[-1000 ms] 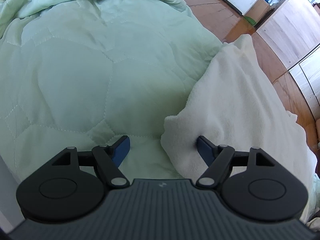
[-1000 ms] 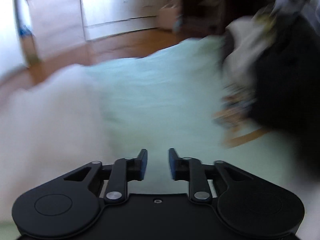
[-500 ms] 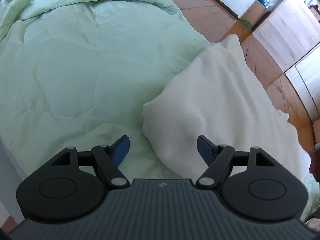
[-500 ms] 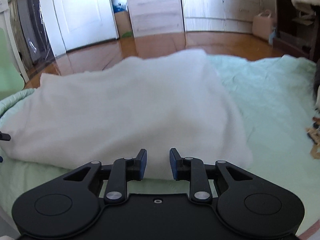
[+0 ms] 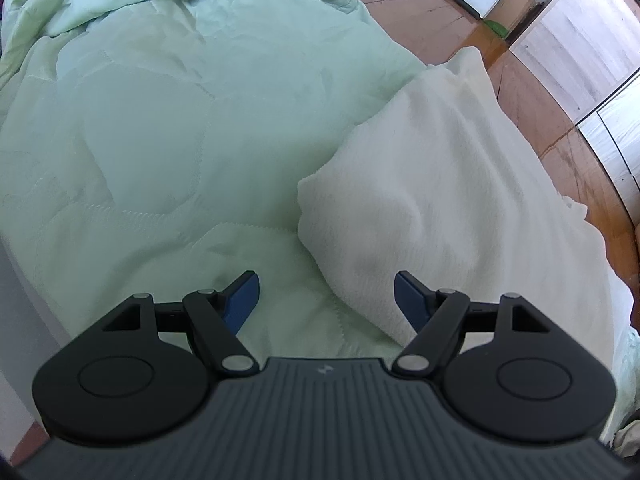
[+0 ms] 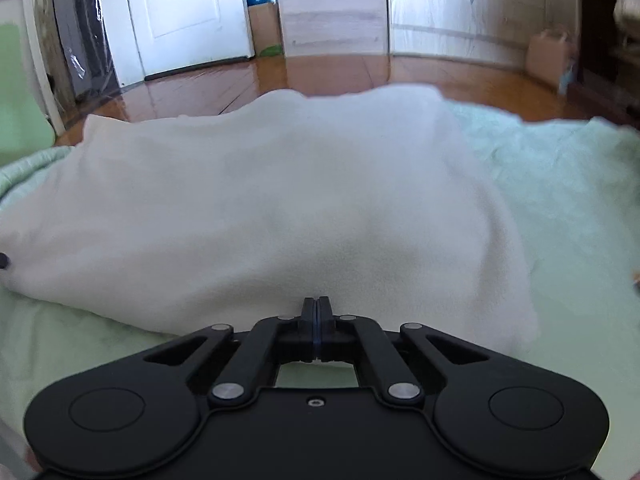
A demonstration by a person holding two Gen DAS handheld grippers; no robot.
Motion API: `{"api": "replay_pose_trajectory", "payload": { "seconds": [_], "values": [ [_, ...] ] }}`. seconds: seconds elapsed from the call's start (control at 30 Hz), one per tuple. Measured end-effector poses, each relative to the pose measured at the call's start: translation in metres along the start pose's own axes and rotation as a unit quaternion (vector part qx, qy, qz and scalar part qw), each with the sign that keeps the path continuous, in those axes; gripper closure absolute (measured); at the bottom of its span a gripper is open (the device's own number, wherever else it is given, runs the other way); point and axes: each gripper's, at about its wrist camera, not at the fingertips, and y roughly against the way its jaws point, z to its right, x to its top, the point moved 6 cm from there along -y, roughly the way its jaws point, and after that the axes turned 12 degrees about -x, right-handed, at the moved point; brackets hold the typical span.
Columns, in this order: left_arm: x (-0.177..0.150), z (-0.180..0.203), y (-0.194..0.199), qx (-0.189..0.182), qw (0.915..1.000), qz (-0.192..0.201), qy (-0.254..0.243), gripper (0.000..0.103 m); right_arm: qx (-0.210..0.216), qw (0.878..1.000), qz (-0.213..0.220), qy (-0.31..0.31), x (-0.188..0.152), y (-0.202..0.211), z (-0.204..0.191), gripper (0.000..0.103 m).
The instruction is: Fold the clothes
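1. No legible text, label, brand name or number seen anywhere, in either wrist view.
2. Only mark noted: a small pale zigzag emblem (image 5: 322,370) moulded into the ribbed grey housing of the left claw (image 5: 326,296), centred near its front edge. It is a symbol, not lettering.
3. Right claw (image 6: 317,303) housing: plain black, with a small screw and no print.
4. Cupboard fronts, door and box in the background: too blurred or too small to read.
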Motion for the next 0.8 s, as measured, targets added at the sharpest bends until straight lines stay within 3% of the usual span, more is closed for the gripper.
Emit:
{"api": "replay_pose_trajectory", "payload": {
  "seconds": [0.27, 0.33, 0.37, 0.43, 0.47, 0.5, 0.57, 0.63, 0.73, 0.8],
  "values": [
    [0.002, -0.003, 0.007, 0.006, 1.0000, 0.000, -0.003, 0.029, -0.079, 0.996, -0.032, -0.039, -0.029, 0.033, 0.056, 0.102],
    [0.002, -0.003, 0.008, 0.007, 1.0000, -0.001, -0.004, 0.029, -0.151, 0.987, -0.048, -0.019, -0.039, 0.038, 0.077, 0.103],
    [0.002, -0.004, 0.008, 0.007, 1.0000, -0.002, -0.006, 0.029, -0.220, 0.974, -0.049, 0.012, -0.044, 0.039, 0.088, 0.102],
    [0.001, -0.004, 0.009, 0.007, 0.9999, -0.003, -0.007, 0.029, -0.370, 0.923, -0.043, 0.091, -0.052, 0.044, 0.112, 0.099],
    [0.001, -0.004, 0.010, 0.007, 0.9999, -0.004, -0.007, 0.029, -0.392, 0.913, -0.055, 0.098, -0.056, 0.043, 0.123, 0.092],
    [-0.001, -0.004, 0.009, 0.003, 0.9999, -0.009, -0.005, 0.029, -0.369, 0.924, -0.074, 0.065, -0.057, 0.043, 0.132, 0.087],
    [-0.004, -0.004, 0.005, -0.014, 0.9996, -0.025, 0.007, 0.029, -0.275, 0.956, -0.097, -0.038, -0.055, 0.046, 0.143, 0.056],
    [-0.009, -0.004, 0.001, -0.051, 0.9970, -0.040, 0.041, 0.029, -0.167, 0.972, -0.096, -0.137, -0.048, 0.052, 0.142, 0.044],
    [-0.012, 0.000, -0.005, -0.093, 0.9923, -0.039, 0.072, 0.029, -0.013, 0.969, -0.107, -0.223, -0.036, 0.044, 0.123, 0.041],
    [-0.010, 0.004, -0.012, -0.107, 0.9912, -0.029, 0.073, 0.029, 0.077, 0.947, -0.121, -0.287, -0.032, 0.028, 0.111, 0.037]
  ]
}}
